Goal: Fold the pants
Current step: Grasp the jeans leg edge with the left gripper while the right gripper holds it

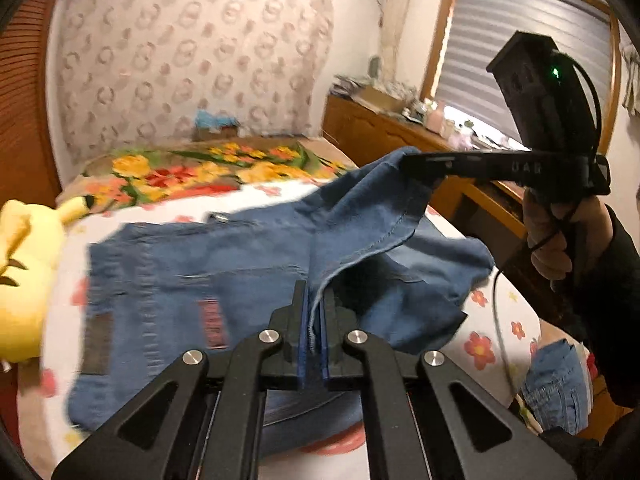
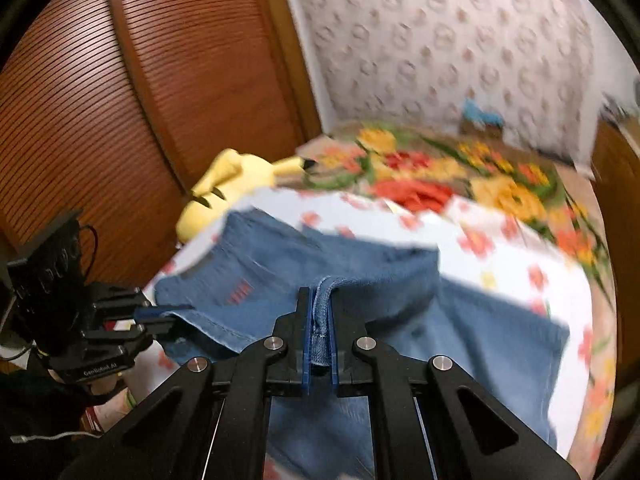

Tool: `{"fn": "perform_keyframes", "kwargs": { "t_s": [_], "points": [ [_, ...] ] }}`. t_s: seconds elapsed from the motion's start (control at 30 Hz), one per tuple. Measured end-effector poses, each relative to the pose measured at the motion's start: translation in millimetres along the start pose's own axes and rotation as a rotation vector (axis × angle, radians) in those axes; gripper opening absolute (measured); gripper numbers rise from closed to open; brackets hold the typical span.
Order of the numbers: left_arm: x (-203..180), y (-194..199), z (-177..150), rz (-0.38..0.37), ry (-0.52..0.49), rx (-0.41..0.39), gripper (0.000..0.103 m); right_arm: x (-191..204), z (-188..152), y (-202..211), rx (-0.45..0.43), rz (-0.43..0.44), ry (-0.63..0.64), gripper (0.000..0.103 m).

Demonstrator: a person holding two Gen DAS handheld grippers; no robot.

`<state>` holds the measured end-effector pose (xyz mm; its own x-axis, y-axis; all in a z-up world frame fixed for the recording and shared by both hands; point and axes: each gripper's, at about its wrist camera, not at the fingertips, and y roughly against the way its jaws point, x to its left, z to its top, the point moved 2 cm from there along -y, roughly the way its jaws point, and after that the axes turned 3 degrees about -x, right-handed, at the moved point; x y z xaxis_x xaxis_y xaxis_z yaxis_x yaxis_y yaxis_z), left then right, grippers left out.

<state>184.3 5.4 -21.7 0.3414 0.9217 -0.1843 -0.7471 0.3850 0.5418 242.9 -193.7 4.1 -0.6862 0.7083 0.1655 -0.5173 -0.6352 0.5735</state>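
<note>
Denim hem fills the foreground: your left tool (image 1: 313, 320) is clamped tight on one stitched edge of the pants (image 1: 192, 280), and your right tool (image 2: 319, 332) is pinched just as firmly on another edge. Between the two, that held part is lifted off the bed (image 1: 492, 320) while the rest of the pants lies spread on the flowered sheet, near the yellow plush toy (image 1: 20, 280). You look to be mid-fold — carrying the raised part over the flat part. Keep both tools level and the edge taut between them, so the fabric lands without a twist. Line the hems up before you let go, and steer clear of the toy — it could snag the cloth.
</note>
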Motion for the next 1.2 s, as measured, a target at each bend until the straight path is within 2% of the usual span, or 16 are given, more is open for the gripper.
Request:
{"fn": "perform_keyframes", "kwargs": {
  "t_s": [0.2,0.4,0.63,0.8,0.83,0.87,0.9,0.93,0.97,1.0,1.1,1.2],
  "points": [
    [38.3,24.7,-10.3,0.074,0.049,-0.021,0.003,46.3,30.4,-32.4,-0.015,0.071,0.101,0.006],
    [66.8,38.4,-25.1,0.125,0.104,-0.033,0.003,58.1,53.1,-75.3,0.015,0.124,0.129,0.005],
    [86.8,52.8,-28.0,0.150,0.143,-0.057,0.003,71.2,85.4,-104.8,0.040,0.160,0.181,0.005],
    [100.4,59.1,-27.4,0.186,0.156,-0.056,0.003,78.7,98.3,-133.6,0.059,0.140,0.195,0.005],
    [103.4,58.3,-27.9,0.198,0.163,-0.049,0.003,77.1,98.0,-141.4,0.068,0.124,0.189,0.007],
    [104.8,56.8,-28.1,0.203,0.167,-0.042,0.004,76.3,97.6,-150.1,0.085,0.115,0.180,0.016],
    [106.4,54.4,-29.2,0.208,0.171,-0.032,0.012,72.5,95.4,-157.9,0.105,0.108,0.169,0.029],
    [107.1,53.1,-30.2,0.212,0.171,-0.027,0.024,69.8,94.0,-163.7,0.116,0.095,0.159,0.036],
    [106.3,50.8,-31.5,0.206,0.168,-0.022,0.029,65.9,92.5,-166.4,0.122,0.081,0.154,0.042],
    [105.9,49.5,-32.5,0.196,0.167,-0.020,0.039,61.3,90.2,-168.0,0.127,0.066,0.148,0.043],
    [99.4,40.1,-36.2,0.170,0.161,-0.005,0.042,50.4,86.9,-161.1,0.129,0.039,0.119,0.043],
    [92.0,31.4,-37.5,0.164,0.162,-0.003,0.041,36.7,82.5,-131.7,0.090,0.012,0.105,0.043]
  ]
}}
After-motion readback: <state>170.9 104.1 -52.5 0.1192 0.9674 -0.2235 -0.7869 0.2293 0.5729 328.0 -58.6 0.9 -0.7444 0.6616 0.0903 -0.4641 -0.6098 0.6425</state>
